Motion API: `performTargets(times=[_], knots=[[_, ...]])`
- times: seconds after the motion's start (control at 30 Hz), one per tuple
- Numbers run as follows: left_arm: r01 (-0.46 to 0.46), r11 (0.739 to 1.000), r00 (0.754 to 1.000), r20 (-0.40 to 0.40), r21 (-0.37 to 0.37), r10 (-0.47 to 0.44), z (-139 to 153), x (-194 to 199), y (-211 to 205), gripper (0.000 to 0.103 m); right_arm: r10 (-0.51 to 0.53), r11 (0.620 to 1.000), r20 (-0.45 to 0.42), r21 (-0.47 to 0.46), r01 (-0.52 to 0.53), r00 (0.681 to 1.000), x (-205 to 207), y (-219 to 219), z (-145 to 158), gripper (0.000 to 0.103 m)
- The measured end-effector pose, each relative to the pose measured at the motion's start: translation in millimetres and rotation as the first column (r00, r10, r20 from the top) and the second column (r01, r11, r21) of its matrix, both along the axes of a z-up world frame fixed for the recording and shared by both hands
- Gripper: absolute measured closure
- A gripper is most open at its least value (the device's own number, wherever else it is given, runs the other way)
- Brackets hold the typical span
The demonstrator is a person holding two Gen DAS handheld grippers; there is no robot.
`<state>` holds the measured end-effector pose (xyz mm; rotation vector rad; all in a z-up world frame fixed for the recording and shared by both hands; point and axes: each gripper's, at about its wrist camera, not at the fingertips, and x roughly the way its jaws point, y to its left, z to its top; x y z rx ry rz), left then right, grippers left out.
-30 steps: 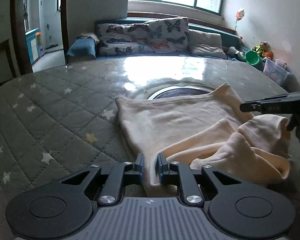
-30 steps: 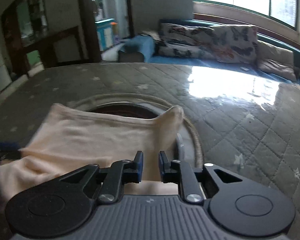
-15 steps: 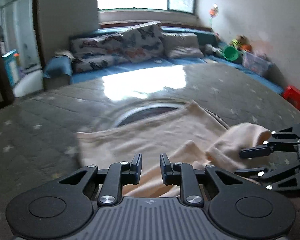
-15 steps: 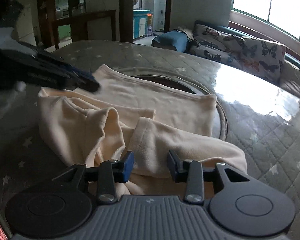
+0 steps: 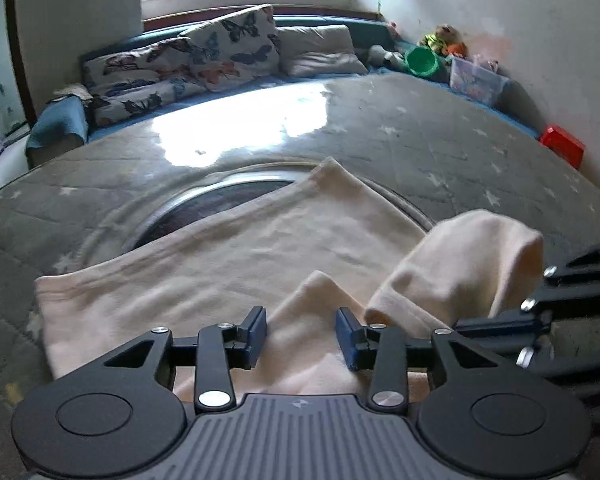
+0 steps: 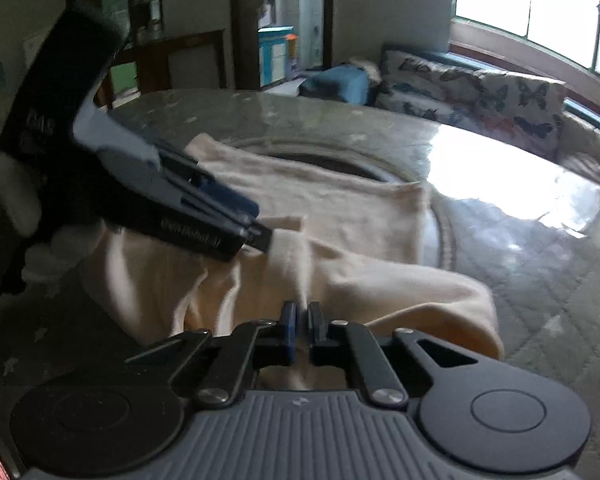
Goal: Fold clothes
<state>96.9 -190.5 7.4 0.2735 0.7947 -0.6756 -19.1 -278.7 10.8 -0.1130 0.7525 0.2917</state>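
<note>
Still early on this fold imo. The cream garment [image 5: 228,268] lies mid-frame on the quilted table [image 5: 440,152], one end bunched up. Right gripper [image 6: 302,316] has just clamped onto that bunched fabric; left gripper [image 5: 302,326] has just widened, straddling a raised fold, not pinching yet.

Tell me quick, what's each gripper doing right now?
Left gripper: open, jaws just widened over the cream garment, no grip.
Right gripper: just closed, shut on a garment fold.

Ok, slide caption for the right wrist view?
Right gripper shut on the cream garment; left gripper open above it.
</note>
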Motion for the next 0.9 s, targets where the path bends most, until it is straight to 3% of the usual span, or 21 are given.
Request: performTargets(times=[0.13,0.27,0.4,0.5,0.53,0.57,0.7,0.77,0.83,0.9], knots=[[0.004,1.0,1.0,-0.01,-0.029,-0.004,-1,1,1,0.092,-0.073,0.997,0.064,0.001,0.073,0.995,-13,-22,14,0.102],[-0.003,1.0,1.0,0.014,-0.026,0.003,-1,-4,3,0.099,-0.217,0.976,0.111,0.016,0.216,0.97,-23,-65,29,0.102],[0.005,1.0,0.999,0.034,-0.016,-0.005,1,-7,0,0.098,-0.258,0.966,0.093,0.04,0.255,0.962,-35,-94,35,0.101],[0.011,1.0,0.999,0.053,0.009,-0.012,2,-8,-4,0.095,-0.189,0.981,0.075,0.045,0.186,0.979,-37,-85,32,0.097],[0.012,1.0,0.998,0.059,0.014,-0.012,3,-9,-5,0.089,-0.162,0.986,0.074,0.037,0.16,0.984,-37,-78,30,0.096],[0.012,1.0,0.998,0.064,0.018,-0.013,3,-9,-5,0.08,-0.129,0.992,0.071,0.014,0.128,0.989,-34,-69,27,0.093],[0.033,0.998,0.995,0.094,0.051,-0.038,4,-9,-11,0.073,0.0,0.994,0.068,-0.112,0.008,0.998,-27,-34,12,0.078],[0.051,0.997,0.995,0.086,0.063,-0.057,3,-8,-13,0.06,0.06,0.978,0.083,-0.206,-0.041,0.995,-28,-20,5,0.067],[0.068,0.997,0.996,0.062,0.04,-0.071,1,-6,-12,0.062,0.112,0.956,0.096,-0.28,-0.082,0.989,-31,-9,2,0.067],[0.088,0.996,0.995,0.038,0.012,-0.088,-1,-5,-11,0.073,0.171,0.935,0.097,-0.329,-0.131,0.981,-36,2,3,0.066]])
